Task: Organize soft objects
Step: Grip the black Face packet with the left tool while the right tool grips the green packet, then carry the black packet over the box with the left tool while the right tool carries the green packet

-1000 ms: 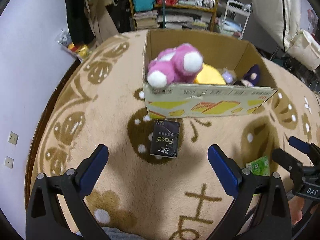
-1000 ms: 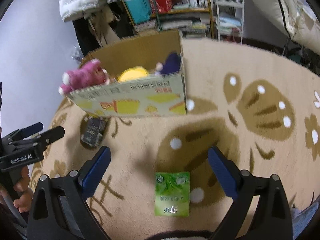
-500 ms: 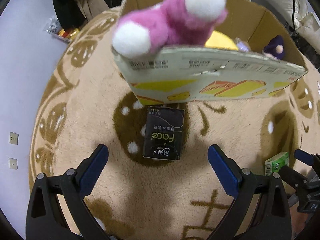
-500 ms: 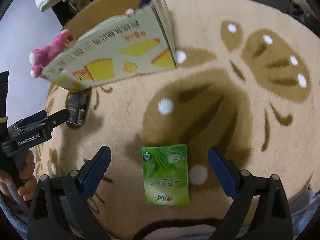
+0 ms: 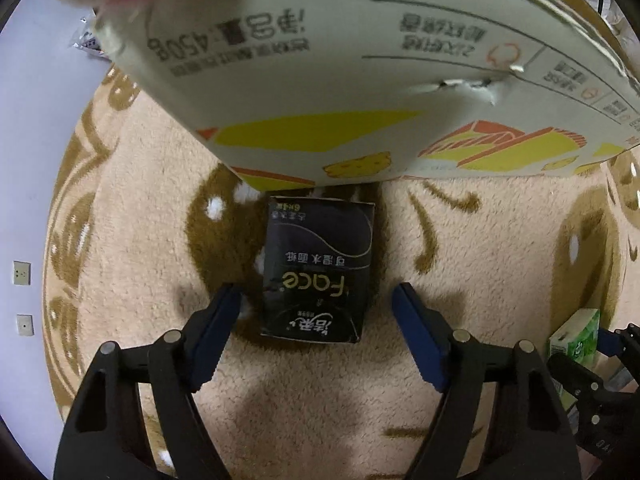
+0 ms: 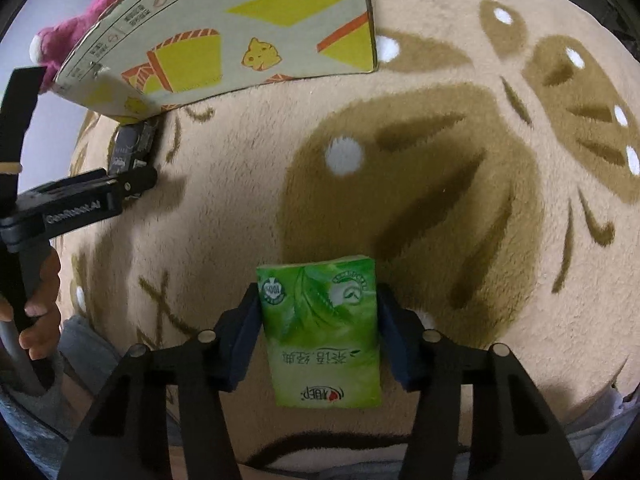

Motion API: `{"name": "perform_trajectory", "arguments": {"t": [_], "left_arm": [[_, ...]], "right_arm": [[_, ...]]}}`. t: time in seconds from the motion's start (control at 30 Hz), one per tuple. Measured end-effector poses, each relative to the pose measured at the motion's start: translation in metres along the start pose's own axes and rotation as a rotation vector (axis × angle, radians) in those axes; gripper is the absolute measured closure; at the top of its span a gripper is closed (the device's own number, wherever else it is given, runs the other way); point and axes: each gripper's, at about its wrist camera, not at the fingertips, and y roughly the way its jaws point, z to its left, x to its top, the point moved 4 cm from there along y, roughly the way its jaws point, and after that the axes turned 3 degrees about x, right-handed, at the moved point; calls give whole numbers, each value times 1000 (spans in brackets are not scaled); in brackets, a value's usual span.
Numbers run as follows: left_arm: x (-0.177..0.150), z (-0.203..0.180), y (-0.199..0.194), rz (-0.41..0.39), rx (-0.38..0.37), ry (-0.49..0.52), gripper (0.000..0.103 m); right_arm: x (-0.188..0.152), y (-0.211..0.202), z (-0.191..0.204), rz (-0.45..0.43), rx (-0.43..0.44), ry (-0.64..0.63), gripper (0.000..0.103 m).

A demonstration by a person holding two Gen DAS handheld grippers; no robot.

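Now the right hand-held gripper (image 6: 318, 320), pinching the green plastic tissue pack (image 6: 320, 332), should squeeze gently; the left hand-held gripper (image 5: 316, 316) straddles the black tissue pack (image 5: 318, 272), spread.

A home, by the look of it; a plush beige rug (image 6: 420, 152) with brown leaf and dot patterns covers the floor; a pale wall with two wall sockets (image 5: 22, 273) edges it; a printed cardboard box (image 5: 360, 80) holds a pink plush toy (image 6: 68, 32).

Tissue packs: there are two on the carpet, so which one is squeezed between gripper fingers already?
The green tissue pack: the right gripper has both pads against its sides. The black tissue pack lies by the cardboard box, with gaps to the left gripper.
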Motion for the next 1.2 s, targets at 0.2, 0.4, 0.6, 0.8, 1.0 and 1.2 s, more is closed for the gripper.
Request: {"name": "perform_trajectory", "arguments": {"t": [0.2, 0.4, 0.6, 0.8, 1.0, 1.2], "left_arm": [[-1, 3, -4, -49, 13, -23, 51], [-6, 1, -11, -76, 55, -11, 56], [-16, -6, -26, -110, 74, 19, 57], [-26, 2, -50, -164, 59, -16, 57], [-37, -1, -94, -306, 30, -64, 57], [-40, 13, -136, -494, 30, -103, 57]], "right_arm": [[5, -4, -3, -21, 1, -10, 46], [8, -6, -4, -30, 6, -5, 46], [12, -19, -3, -80, -1, 2, 46], [17, -49, 4, -211, 36, -28, 46], [25, -85, 12, -383, 92, -61, 46], [29, -111, 31, -521, 96, -110, 46]]}}
